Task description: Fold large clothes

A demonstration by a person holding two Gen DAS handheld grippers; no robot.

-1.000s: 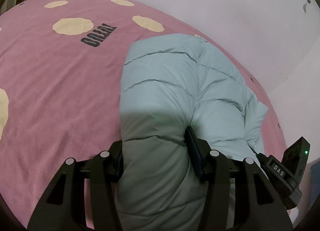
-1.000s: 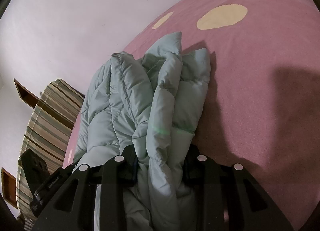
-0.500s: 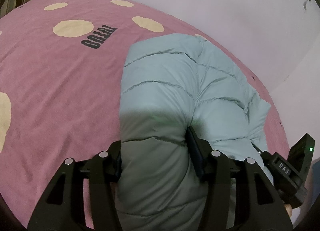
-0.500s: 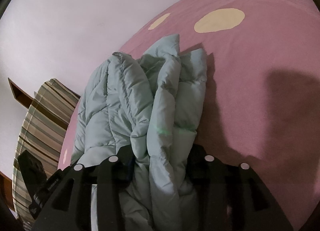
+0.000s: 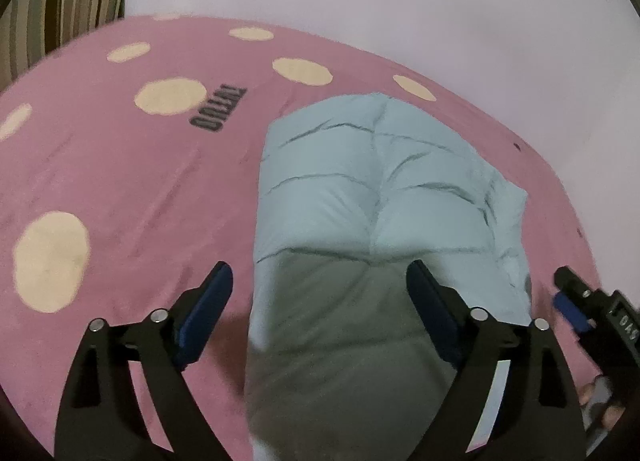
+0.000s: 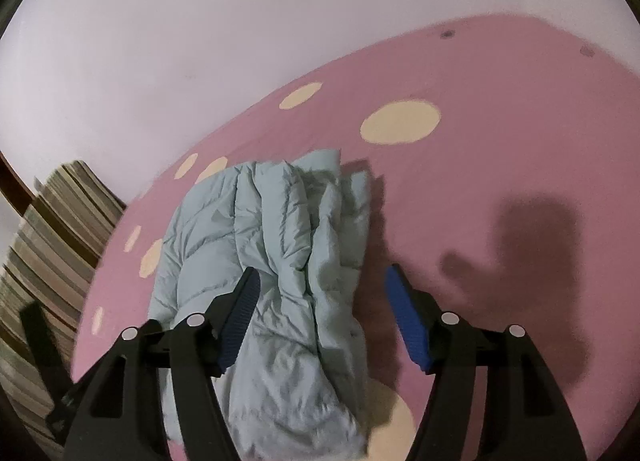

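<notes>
A pale blue-green puffer jacket (image 5: 372, 197) lies folded in a thick bundle on the pink bed cover (image 5: 120, 189). My left gripper (image 5: 320, 277) is open, lifted above the near end of the jacket, its blue pads spread wide and apart from the fabric. In the right wrist view the same jacket (image 6: 280, 245) lies bunched with its layered edges showing. My right gripper (image 6: 320, 281) is open and raised over the jacket's right edge, holding nothing. The right gripper (image 5: 576, 309) also shows at the left wrist view's lower right.
The pink cover has cream dots (image 5: 170, 95) and dark lettering (image 5: 218, 117). A white wall (image 5: 400, 1) runs behind the bed. A striped cushion or curtain (image 6: 48, 245) stands at the left. A cream dot (image 6: 400, 121) lies beyond the jacket.
Both grippers were shut on the jacket; now both have opened, let go and lifted back. The jacket has dropped flat onto the bed.
</notes>
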